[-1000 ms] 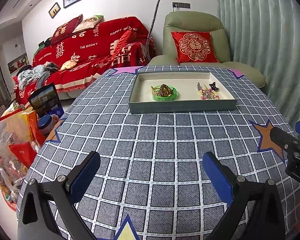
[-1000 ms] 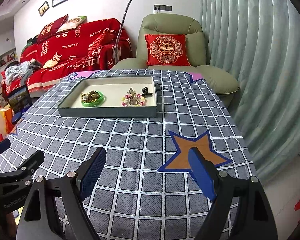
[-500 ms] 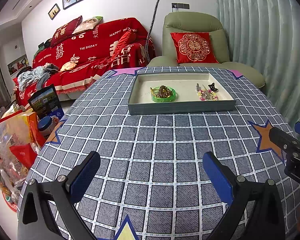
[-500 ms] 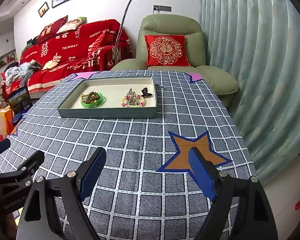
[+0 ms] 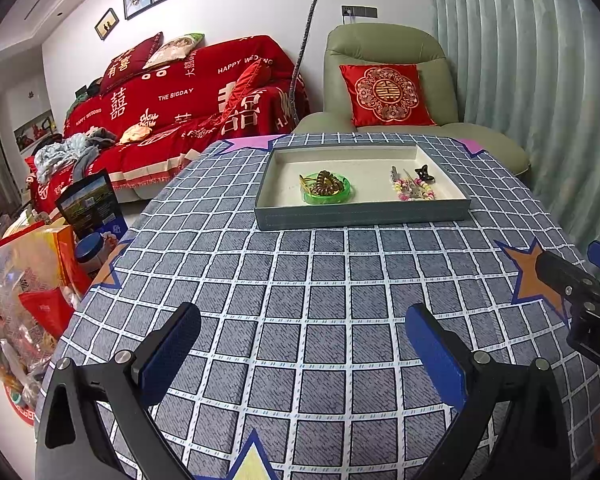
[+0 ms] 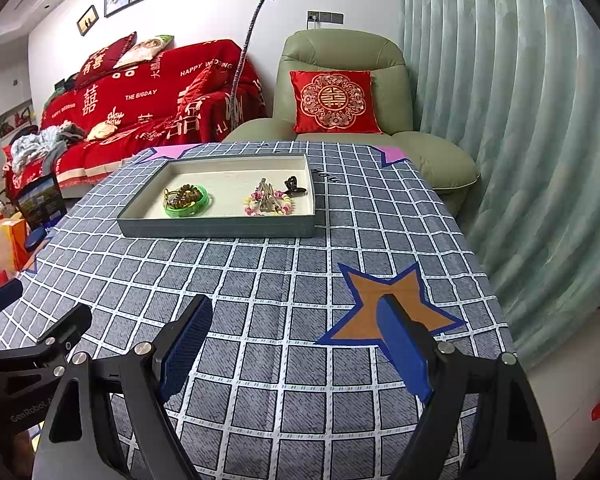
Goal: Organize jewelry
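A green armchair [image 5: 384,80] with a red cushion [image 5: 384,96] stands beside a red-draped sofa [image 5: 188,108].

tablecloth [image 5: 300,280]: grey-blue, white grid (orange stars) | tray [image 5: 360,216]: grey | bangle [image 5: 326,196]: green

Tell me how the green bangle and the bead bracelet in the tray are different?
The green bangle is one smooth, see-through green ring; the bead bracelet is many small pastel beads. The bangle lies on the tray's left side with a brown coil on it, the bracelet on the right under metal clips. Both lie flat.
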The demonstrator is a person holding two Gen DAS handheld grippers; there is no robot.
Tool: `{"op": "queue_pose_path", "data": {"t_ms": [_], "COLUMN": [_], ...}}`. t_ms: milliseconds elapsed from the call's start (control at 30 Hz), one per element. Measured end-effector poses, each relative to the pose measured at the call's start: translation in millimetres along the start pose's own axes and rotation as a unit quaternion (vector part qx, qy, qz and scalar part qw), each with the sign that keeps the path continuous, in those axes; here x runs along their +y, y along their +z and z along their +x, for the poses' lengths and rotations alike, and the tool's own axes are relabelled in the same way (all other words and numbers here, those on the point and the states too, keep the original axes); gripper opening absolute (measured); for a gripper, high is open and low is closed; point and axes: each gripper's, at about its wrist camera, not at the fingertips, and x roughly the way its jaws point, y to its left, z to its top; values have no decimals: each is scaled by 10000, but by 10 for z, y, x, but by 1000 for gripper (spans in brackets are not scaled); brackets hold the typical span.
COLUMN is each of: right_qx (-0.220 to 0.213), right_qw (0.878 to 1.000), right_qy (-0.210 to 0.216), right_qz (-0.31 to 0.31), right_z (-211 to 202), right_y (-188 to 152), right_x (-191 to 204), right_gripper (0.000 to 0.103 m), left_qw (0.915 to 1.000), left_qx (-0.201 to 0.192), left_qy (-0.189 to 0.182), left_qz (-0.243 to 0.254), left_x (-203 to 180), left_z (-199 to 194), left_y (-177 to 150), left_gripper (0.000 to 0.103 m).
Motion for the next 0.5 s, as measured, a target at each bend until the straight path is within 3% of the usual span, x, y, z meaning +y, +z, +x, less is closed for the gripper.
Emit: {"op": "queue_pose_path", "data": {"t_ms": [500], "right_qx": [-3], "right_qw": [10000], "right_qy": [16], "right_qz": [10], "right_z": [14], "right_y": [3], "right_x": [11], "right_gripper": [86], "left_qw": [10000], "left_qx": [10], "left_qy": [-4], "left_qz": [-2], "left_x": [-13], "left_z": [5], "left_y": [2], "left_gripper": [103]}}
